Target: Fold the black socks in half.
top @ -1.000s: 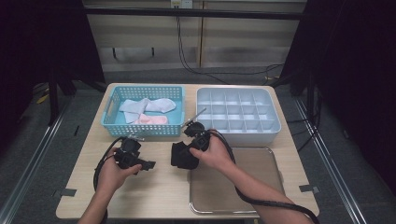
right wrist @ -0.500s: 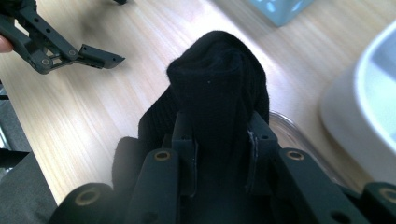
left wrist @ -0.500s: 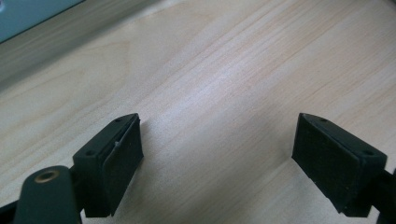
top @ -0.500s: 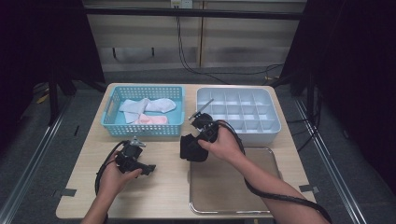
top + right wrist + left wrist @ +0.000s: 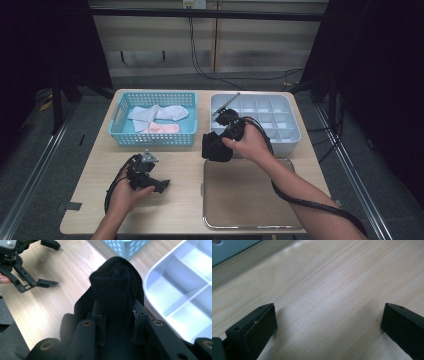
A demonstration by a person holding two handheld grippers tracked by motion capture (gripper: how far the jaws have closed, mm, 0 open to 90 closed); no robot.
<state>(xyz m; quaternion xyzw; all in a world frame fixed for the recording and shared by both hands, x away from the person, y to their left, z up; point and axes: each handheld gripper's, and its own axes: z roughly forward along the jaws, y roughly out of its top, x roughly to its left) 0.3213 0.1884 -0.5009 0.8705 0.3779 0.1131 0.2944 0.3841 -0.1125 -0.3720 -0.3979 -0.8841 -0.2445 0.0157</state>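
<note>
- The wooden table [image 5: 185, 210] is carrying everything, with the person's two forearms coming in from its near edge.
- A flat metal tray [image 5: 250, 200] is lying bare on the near right part of the table.
- A white divided organiser box [image 5: 285, 135] is sitting at the far right, just behind the tray; its open compartments are also showing in the right gripper view [image 5: 185, 290].
- A blue mesh basket [image 5: 120, 130] is standing at the far left, beside the organiser box, and is holding pale folded socks [image 5: 160, 114], white and pink.
- The right gripper [image 5: 222, 142] is hanging above the table between the basket's near right corner and the organiser box, just beyond the tray's far edge.
- Its jaws are clamping a bundled black sock [image 5: 117, 287], which is bulging up between them in the right gripper view and drooping as a dark lump [image 5: 215, 147] in the high view.
- The left gripper [image 5: 157, 184] is resting low over bare wood at the near left, well apart from the sock.
- Its jaws have just been opening and are standing wide apart, with nothing between them but table grain in the left gripper view [image 5: 329, 320].
</note>
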